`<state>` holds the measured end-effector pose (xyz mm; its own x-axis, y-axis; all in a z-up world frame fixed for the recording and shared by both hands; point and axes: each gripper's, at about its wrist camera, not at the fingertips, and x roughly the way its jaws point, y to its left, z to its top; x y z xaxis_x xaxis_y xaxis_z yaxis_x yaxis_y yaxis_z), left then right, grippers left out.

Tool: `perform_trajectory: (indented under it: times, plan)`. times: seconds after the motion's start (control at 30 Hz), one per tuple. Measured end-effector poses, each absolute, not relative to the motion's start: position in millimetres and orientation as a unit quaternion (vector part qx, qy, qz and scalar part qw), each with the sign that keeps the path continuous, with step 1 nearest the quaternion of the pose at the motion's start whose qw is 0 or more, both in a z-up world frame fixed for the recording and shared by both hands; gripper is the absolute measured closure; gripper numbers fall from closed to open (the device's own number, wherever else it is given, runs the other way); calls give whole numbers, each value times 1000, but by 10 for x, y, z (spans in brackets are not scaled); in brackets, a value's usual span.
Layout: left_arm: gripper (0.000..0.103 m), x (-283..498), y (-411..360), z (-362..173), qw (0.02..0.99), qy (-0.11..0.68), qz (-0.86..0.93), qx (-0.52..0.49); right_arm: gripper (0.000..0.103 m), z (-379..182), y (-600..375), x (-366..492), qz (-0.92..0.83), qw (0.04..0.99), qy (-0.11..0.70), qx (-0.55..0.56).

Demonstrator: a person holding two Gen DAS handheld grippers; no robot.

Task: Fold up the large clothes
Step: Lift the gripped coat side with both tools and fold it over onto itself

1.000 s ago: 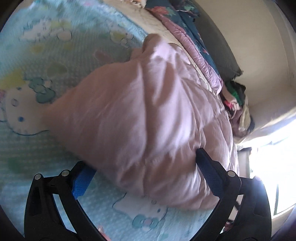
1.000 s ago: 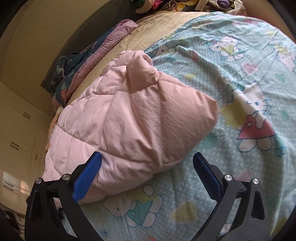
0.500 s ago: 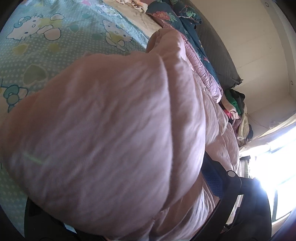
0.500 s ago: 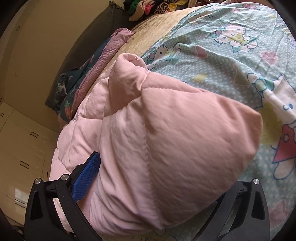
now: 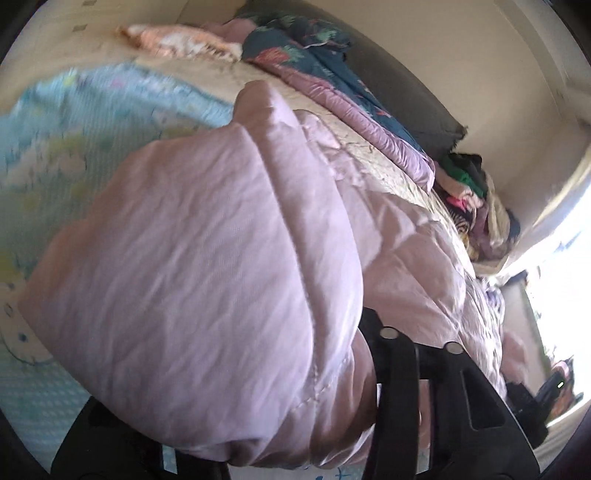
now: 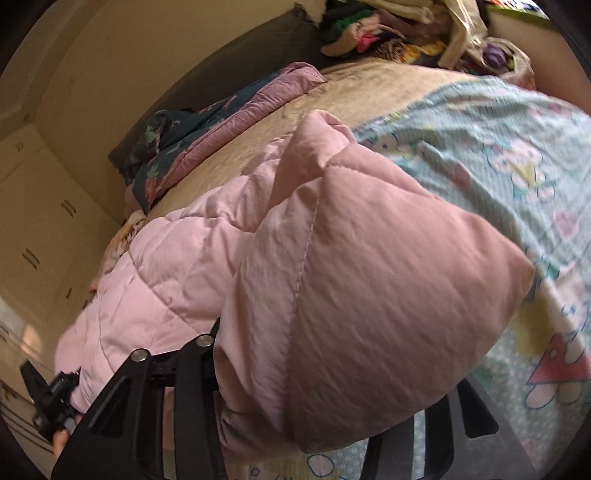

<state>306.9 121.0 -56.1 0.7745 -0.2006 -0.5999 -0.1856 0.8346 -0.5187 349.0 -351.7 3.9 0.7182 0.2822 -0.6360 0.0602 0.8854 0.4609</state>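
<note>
Since a second ago both sets of jaws, then wide open and short of the pink quilted jacket (image 5: pixel 207 280), have pushed into it and drawn in; the padding now fills the lower half of each view and the blue pads are buried.

Left gripper (image 5: pixel 266 435): jaws closing, a thick padded fold of the jacket between them. Only the black frame of one finger shows, at lower right of that view; the other is under cloth. The pads appear to press into the fold, though the contact itself is hidden.

Right gripper (image 6: pixel 295 424): jaws closing likewise, with a padded corner of the jacket (image 6: pixel 369 295) bulging up between the two black finger frames. Grip appears made; pads hidden.

The jacket lies on the bed, its near edge bunched in both grippers, the rest trailing away over the cartoon-print sheet (image 6: pixel 498 166) and the beige bedspread (image 6: pixel 351 96).

Left view only: bright window light at the far right, and an orange-and-white cloth (image 5: pixel 173 40) at the far end of the bed.
Right view only: white cupboard doors (image 6: pixel 40 229) along the wall, and at lower left the other gripper held in a hand.

Both views, farther off: a folded purple and dark floral quilt (image 6: pixel 229 125), the dark headboard (image 6: pixel 243 70), a heap of mixed clothes (image 6: pixel 406 33).
</note>
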Motion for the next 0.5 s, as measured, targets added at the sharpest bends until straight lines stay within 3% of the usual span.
perform_trajectory:
  times: [0.27, 0.5]
  plan:
    - [74, 2816, 1088, -125, 927, 310, -4, -211, 73, 672, -3273, 3177, 95, 928, 335, 131]
    - [74, 2569, 1125, 62, 932, 304, -14, -197, 73, 917, -3225, 2828, 106, 934, 325, 109]
